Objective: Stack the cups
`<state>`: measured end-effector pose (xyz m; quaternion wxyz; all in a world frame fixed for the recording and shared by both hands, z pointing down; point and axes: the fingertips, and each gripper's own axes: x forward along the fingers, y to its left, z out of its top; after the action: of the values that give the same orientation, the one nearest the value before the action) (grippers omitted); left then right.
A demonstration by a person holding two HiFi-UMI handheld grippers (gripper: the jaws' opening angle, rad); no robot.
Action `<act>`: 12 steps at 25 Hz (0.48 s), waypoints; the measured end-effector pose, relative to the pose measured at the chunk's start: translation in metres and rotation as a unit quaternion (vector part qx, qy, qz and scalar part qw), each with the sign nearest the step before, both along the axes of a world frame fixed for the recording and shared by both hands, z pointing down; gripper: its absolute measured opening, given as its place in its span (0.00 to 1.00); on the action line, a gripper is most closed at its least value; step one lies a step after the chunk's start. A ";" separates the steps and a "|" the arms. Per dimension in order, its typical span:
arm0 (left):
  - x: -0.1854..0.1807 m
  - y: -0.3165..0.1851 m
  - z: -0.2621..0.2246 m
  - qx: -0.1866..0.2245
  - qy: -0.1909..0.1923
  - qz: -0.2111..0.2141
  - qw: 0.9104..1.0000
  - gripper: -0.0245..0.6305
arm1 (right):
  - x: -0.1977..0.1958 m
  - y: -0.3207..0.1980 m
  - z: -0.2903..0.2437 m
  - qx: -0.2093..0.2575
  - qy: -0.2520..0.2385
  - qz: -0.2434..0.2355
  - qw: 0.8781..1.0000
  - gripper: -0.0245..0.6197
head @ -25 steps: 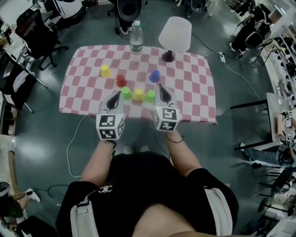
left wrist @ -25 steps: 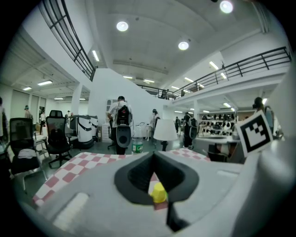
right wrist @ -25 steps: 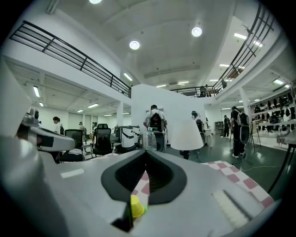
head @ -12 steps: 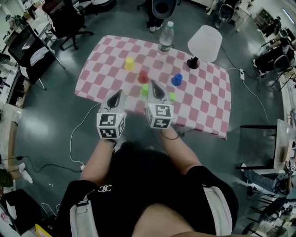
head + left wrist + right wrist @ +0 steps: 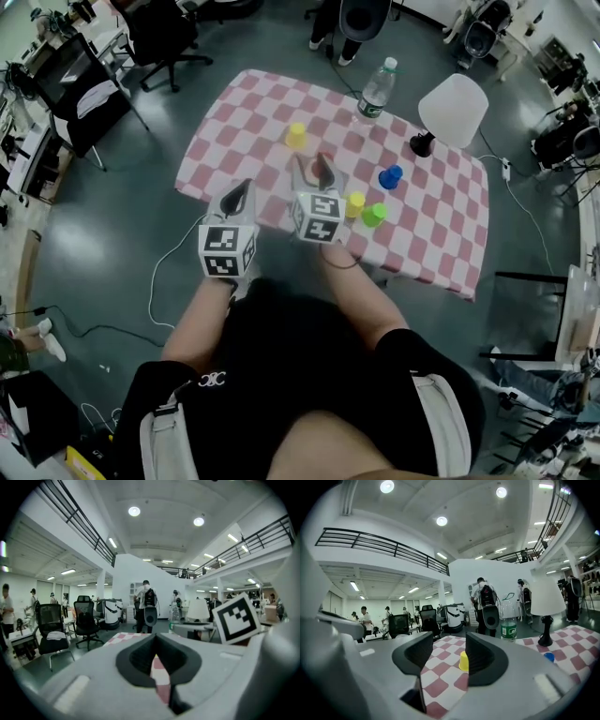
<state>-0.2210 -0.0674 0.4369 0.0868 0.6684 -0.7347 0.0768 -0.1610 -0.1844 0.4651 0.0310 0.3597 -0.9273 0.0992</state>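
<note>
- A table under a red-and-white checked cloth (image 5: 436,230) stands on a grey floor.
- A clear water bottle (image 5: 375,92) with a green label stands upright near the table's far edge.
- A lamp (image 5: 454,110) with a white shade stands near the bottle, not touching it.
- A white cable (image 5: 152,281) trails across the floor at the table's left.
- A black office chair (image 5: 169,37) stands beyond the table.
- A person with a dark backpack (image 5: 482,595) stands in the background.
</note>
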 end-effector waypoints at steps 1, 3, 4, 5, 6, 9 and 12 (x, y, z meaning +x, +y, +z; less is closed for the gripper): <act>-0.006 -0.002 -0.001 0.000 0.000 0.002 1.000 0.03 | -0.006 -0.004 0.005 -0.008 0.004 0.006 1.000 0.36; -0.017 -0.006 -0.002 0.000 -0.001 0.005 1.000 0.03 | -0.016 -0.014 0.015 -0.025 0.013 0.020 0.999 0.37; -0.023 -0.008 -0.002 -0.001 0.000 0.007 1.000 0.03 | -0.020 -0.019 0.019 -0.031 0.016 0.029 0.999 0.38; -0.028 -0.009 -0.001 -0.003 0.000 0.009 1.000 0.03 | -0.025 -0.024 0.023 -0.037 0.018 0.038 0.998 0.39; -0.033 -0.011 0.000 -0.006 0.002 0.010 1.000 0.03 | -0.029 -0.029 0.028 -0.043 0.020 0.047 0.998 0.40; -0.048 -0.015 0.008 -0.016 0.008 0.015 1.000 0.03 | -0.040 -0.045 0.051 -0.072 0.035 0.075 0.994 0.40; -0.062 -0.019 0.018 -0.027 0.016 0.022 0.999 0.03 | -0.050 -0.056 0.077 -0.099 0.055 0.096 0.989 0.42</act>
<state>-0.2828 -0.0866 0.4550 0.1153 0.6829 -0.7160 0.0879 -0.2109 -0.2407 0.5421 0.1076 0.4470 -0.8711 0.1727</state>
